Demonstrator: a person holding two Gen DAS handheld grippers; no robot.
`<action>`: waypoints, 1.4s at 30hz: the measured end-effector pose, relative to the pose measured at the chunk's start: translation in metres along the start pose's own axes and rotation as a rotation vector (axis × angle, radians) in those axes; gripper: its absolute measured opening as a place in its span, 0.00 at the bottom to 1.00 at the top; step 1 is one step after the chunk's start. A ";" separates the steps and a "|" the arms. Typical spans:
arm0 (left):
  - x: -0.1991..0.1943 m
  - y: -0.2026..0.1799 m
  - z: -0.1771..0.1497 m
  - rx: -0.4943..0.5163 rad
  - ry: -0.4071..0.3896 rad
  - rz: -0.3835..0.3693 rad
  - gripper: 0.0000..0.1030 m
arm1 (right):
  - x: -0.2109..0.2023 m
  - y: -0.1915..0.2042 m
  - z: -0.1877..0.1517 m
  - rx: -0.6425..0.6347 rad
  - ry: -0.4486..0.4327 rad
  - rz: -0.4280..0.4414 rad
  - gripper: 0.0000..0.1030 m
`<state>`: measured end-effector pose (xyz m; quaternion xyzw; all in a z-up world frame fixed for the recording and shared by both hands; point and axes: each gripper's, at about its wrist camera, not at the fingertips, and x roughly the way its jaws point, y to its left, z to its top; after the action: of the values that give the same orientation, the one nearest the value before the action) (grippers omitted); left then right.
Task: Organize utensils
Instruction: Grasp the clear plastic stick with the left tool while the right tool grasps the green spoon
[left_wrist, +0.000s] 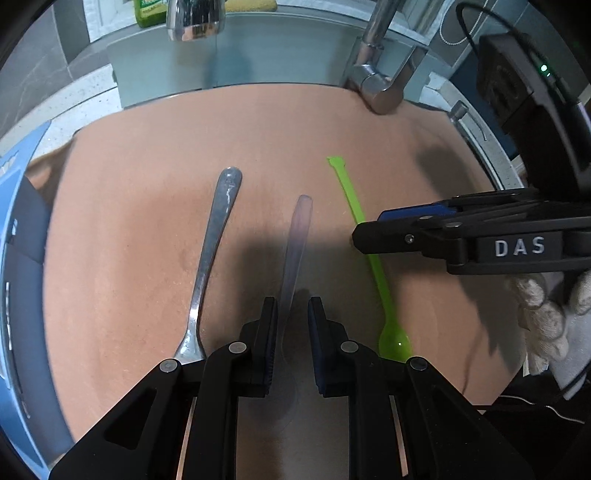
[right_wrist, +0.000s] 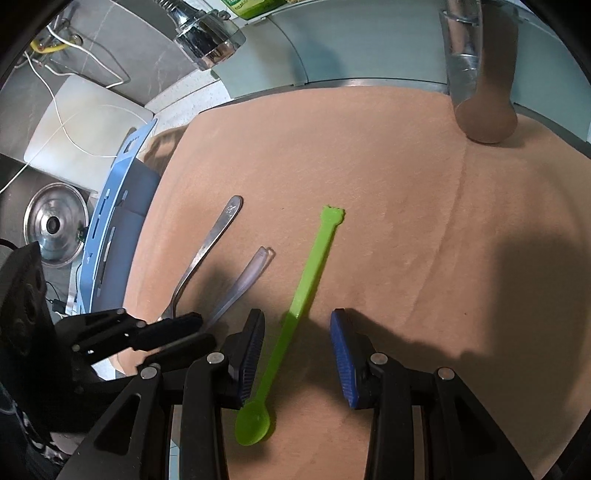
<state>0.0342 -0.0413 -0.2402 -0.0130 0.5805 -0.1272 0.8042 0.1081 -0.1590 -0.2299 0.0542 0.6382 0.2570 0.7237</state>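
Three utensils lie side by side on a tan mat (left_wrist: 129, 240): a metal fork (left_wrist: 214, 254), a clear plastic spoon (left_wrist: 295, 240) and a green plastic spoon (left_wrist: 365, 236). My left gripper (left_wrist: 291, 314) is open, its fingers astride the clear spoon's handle. My right gripper (right_wrist: 297, 332) is open, its fingers astride the green spoon (right_wrist: 303, 295). In the right wrist view the fork (right_wrist: 207, 254) and clear spoon (right_wrist: 243, 280) lie to the left, beside the left gripper (right_wrist: 184, 325). The right gripper (left_wrist: 365, 236) enters the left wrist view from the right.
A blue utensil tray (left_wrist: 22, 295) stands at the mat's left edge, also in the right wrist view (right_wrist: 110, 229). A chrome faucet (left_wrist: 384, 77) and spray head (left_wrist: 195, 18) hang over the sink behind the mat. A steel pot lid (right_wrist: 55, 229) lies far left.
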 end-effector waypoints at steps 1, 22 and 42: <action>0.001 0.000 -0.001 0.002 0.004 0.004 0.16 | 0.001 0.002 0.000 -0.003 0.001 -0.006 0.33; 0.003 0.004 -0.007 -0.053 -0.015 0.006 0.08 | 0.006 0.004 0.000 -0.072 0.000 -0.097 0.10; 0.007 0.001 0.000 -0.163 -0.070 -0.067 0.05 | -0.006 -0.024 -0.016 0.115 -0.024 0.058 0.06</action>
<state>0.0364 -0.0417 -0.2472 -0.1022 0.5596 -0.1057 0.8156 0.0994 -0.1865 -0.2371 0.1170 0.6414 0.2401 0.7192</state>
